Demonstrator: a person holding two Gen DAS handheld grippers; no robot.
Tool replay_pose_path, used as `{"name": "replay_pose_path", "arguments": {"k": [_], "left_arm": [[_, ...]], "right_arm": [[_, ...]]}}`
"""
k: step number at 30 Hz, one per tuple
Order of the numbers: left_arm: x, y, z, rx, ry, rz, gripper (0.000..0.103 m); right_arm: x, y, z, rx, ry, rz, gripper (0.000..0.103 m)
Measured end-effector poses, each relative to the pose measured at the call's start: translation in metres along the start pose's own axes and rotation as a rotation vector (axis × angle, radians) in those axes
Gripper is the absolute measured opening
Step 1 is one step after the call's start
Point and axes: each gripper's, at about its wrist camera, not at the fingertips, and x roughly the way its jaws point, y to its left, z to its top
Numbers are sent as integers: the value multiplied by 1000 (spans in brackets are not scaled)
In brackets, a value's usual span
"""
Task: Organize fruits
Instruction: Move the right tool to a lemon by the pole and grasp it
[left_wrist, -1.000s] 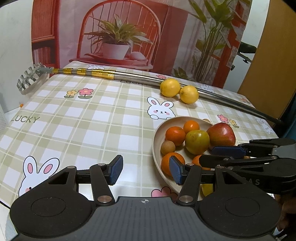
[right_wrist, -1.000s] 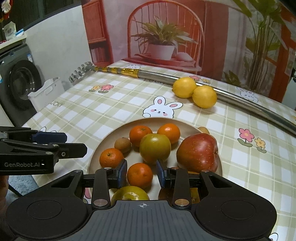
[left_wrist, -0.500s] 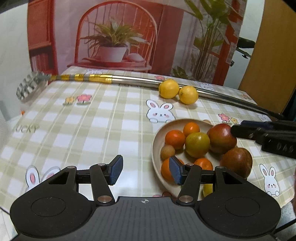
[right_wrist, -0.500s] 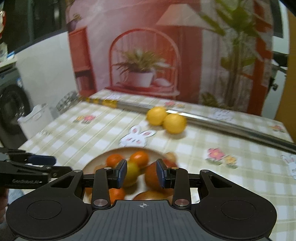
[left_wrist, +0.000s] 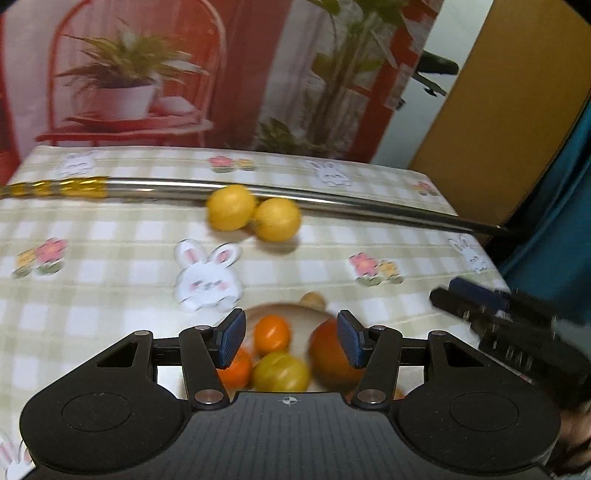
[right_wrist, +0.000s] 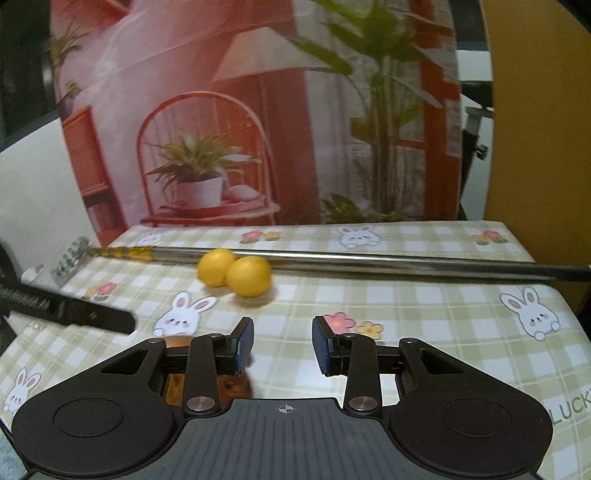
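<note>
Two yellow lemons (left_wrist: 255, 217) (right_wrist: 233, 271) lie side by side on the checked tablecloth, against a long metal pole (left_wrist: 332, 201) (right_wrist: 369, 260). My left gripper (left_wrist: 288, 343) is open above a tan plate (left_wrist: 280, 312) that holds oranges (left_wrist: 272, 334), a yellow-green citrus (left_wrist: 280, 371) and a red apple (left_wrist: 327, 354). In the right wrist view my right gripper (right_wrist: 282, 349) is open with only tablecloth between its fingers; the plate's fruit (right_wrist: 229, 386) shows only low behind its left finger. Both wrist views are blurred.
The pole crosses the far half of the table, its gold-banded part (right_wrist: 122, 253) and comb-like head (right_wrist: 70, 256) at the left. A photo backdrop with a chair and plants (right_wrist: 199, 177) stands behind the table. The table's right edge (left_wrist: 480, 243) drops off near an orange-brown wall.
Both grippers have moved forward over the table toward the lemons. The right gripper's fingers have spread wider. The plate has slid low in both views.
</note>
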Motion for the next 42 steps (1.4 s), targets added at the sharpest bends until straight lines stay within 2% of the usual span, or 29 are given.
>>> {"name": "replay_pose_path", "arguments": {"k": [5, 7, 13, 17, 20, 26, 30, 31, 35, 38, 42], "left_arm": [[52, -12, 25, 1, 121, -46, 56], [72, -11, 32, -30, 166, -50, 52], [121, -9, 42, -36, 272, -24, 47], [141, -14, 43, 0, 320, -10, 45], [151, -21, 42, 41, 349, 11, 39], [169, -31, 44, 107, 401, 47, 36], [173, -39, 45, 160, 424, 74, 34], [173, -40, 45, 169, 428, 75, 31], [173, -41, 45, 176, 425, 76, 31], [166, -36, 44, 157, 391, 71, 31], [144, -24, 45, 101, 294, 26, 31]], "right_arm": [[3, -15, -8, 14, -8, -40, 32], [4, -21, -12, 23, -9, -42, 32], [7, -35, -20, 66, -3, -43, 32], [9, -40, -23, 80, 1, -40, 32], [10, -44, -25, 89, 3, -39, 32], [12, -46, -27, 109, 5, -33, 32], [12, -46, -28, 111, 6, -31, 32], [12, -46, -28, 111, 6, -32, 32], [11, -46, -28, 111, 6, -32, 32], [10, -46, -27, 107, 5, -32, 32], [11, -45, -24, 106, 6, -28, 32]]}}
